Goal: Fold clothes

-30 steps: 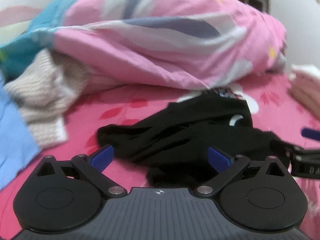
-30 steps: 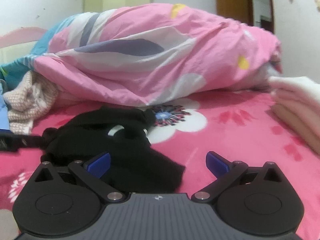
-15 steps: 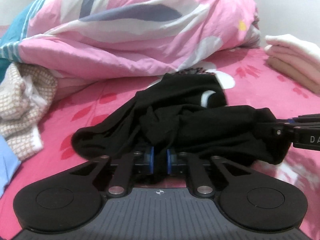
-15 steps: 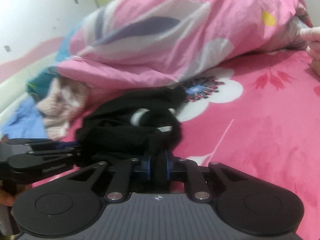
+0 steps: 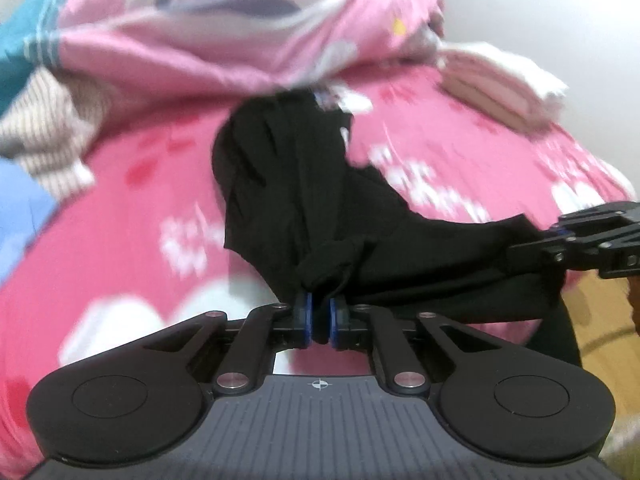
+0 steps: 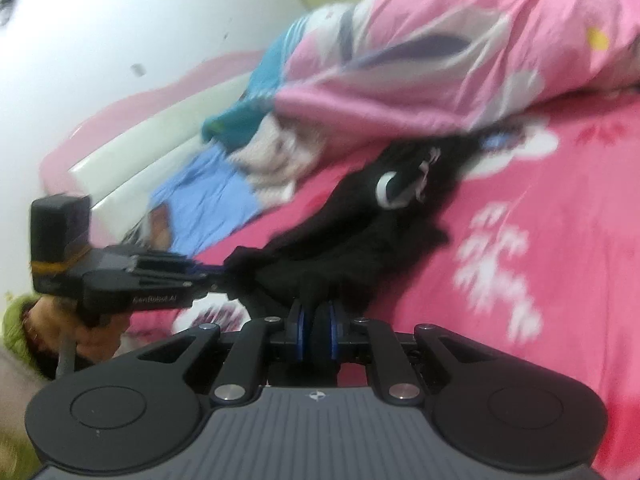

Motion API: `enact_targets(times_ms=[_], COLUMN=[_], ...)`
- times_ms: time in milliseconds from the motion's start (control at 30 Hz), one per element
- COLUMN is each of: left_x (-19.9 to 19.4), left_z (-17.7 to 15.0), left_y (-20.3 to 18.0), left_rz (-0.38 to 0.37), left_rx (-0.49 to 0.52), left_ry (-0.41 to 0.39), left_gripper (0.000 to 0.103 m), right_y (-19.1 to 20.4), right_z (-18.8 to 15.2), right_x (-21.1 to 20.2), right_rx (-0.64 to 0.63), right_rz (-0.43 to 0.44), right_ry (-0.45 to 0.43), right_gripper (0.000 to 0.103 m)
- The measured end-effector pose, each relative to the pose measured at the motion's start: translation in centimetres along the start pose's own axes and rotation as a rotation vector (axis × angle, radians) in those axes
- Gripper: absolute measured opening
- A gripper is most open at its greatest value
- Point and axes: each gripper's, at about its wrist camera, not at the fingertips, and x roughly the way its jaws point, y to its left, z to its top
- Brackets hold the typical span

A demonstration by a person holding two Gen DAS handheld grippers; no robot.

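A black garment (image 5: 304, 184) stretches across the pink flowered bed sheet (image 5: 132, 208). My left gripper (image 5: 320, 320) is shut on a bunched edge of it at the near side. My right gripper (image 6: 316, 330) is also shut on black cloth; in the left wrist view the right gripper (image 5: 560, 236) pinches the garment's right end. In the right wrist view the black garment (image 6: 360, 232) runs back toward the quilt, with a white mark showing near its far end, and the left gripper (image 6: 196, 272) grips it from the left. Both views are blurred.
A big pink patterned quilt (image 5: 224, 28) is heaped at the back. A beige knit garment (image 5: 48, 120) and a blue cloth (image 5: 20, 200) lie at the left. A folded pale stack (image 5: 500, 80) sits at the right. A hand (image 6: 88, 328) holds the left gripper's handle.
A second ago both grippers stood open over the crumpled garment. They closed on it, then pulled it toward the near edge and apart, stretching it out. The right wrist view has tilted.
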Motion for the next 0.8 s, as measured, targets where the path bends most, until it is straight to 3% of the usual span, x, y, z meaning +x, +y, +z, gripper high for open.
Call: enact_targets(times_ms=[100, 200, 267, 367, 533, 600, 733, 800], left_x=[-0.7, -1.5, -2.0, -1.8, 2.4, 2.9, 2.5, 2.3], left_z=[-1.7, -1.5, -1.2, -1.0, -0.4, -0.6, -1.1, -1.4], left_y=[0.1, 0.9, 1.7, 2.6, 3.5, 4.2, 5.0, 5.1], left_rz=[-0.044, -0.066, -0.066, -0.047, 0.077, 0.041, -0.053, -0.09], left_rx=[-0.029, -0.088, -0.124, -0.154, -0.182, -0.231, -0.334, -0.369], left_ry=[0.043, -0.002, -0.048, -0.108, -0.025, 0.008, 0.004, -0.005], left_gripper=[0.01, 0.017, 0.038, 0.054, 0.055, 0.055, 0.054, 0.054], right_y=[0.2, 0.3, 0.7, 0.9, 0.2, -0.6, -1.6, -1.6], right_z=[-2.2, -3.6, -4.1, -4.6, -4.3, -3.8, -3.1, -2.5], right_x=[0.6, 1.3, 1.1, -0.3, -3.0, -4.4, -7.9, -9.0], right_rx=[0.007, -0.005, -0.04, -0.065, -0.027, 0.033, 0.096, 0.102], right_rz=[-0.021, -0.065, -0.093, -0.133, -0.242, -0.279, -0.329, -0.34], right_ry=[0.097, 0.187, 0.225, 0.249, 0.204, 0.168, 0.088, 0.039], right_gripper=[0.012, 0.012, 0.012, 0.012, 0.012, 0.017, 0.041, 0.045])
